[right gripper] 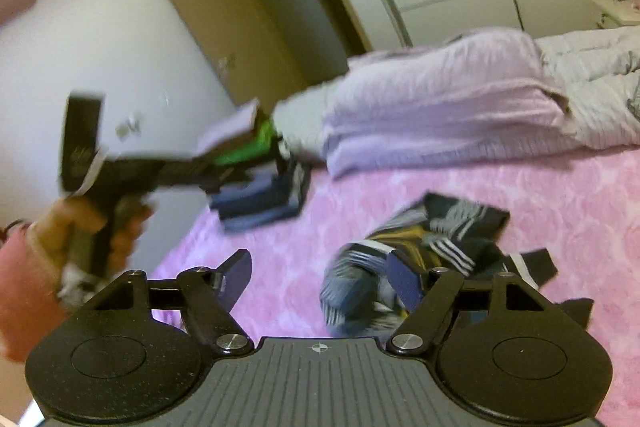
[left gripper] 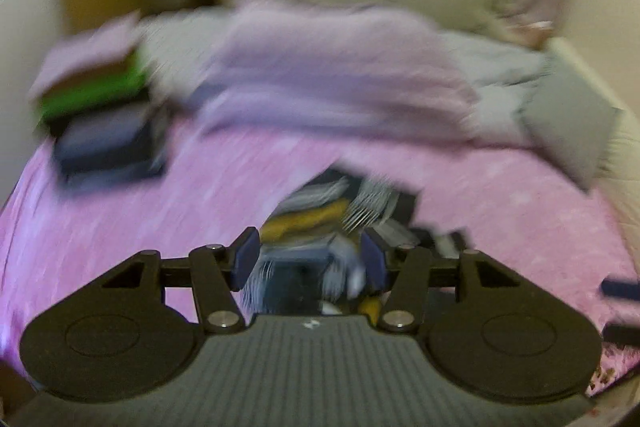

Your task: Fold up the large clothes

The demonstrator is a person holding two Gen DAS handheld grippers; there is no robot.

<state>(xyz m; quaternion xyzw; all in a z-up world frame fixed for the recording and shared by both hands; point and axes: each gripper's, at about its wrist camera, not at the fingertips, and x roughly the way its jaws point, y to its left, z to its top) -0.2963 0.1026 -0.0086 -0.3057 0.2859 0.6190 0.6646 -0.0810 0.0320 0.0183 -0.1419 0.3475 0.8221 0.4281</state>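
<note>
With both grippers' jaws apart, I see the striped garment (right gripper: 424, 259) crumpled lower centre, under left gripper (left gripper: 310, 259) and right gripper (right gripper: 324, 283); blur hides contact.

Both tongs are held above the pink bed (right gripper: 520, 195), angled downward. The left tongs (left gripper: 310, 259) are parted, nothing gripped. The right tongs (right gripper: 320, 281) are spread wide. The left hand (right gripper: 92, 231) is wrapped around its handle.

Both wrist cameras look down, close, sharing the pink bed (left gripper: 120, 211) (right gripper: 560, 219).
</note>
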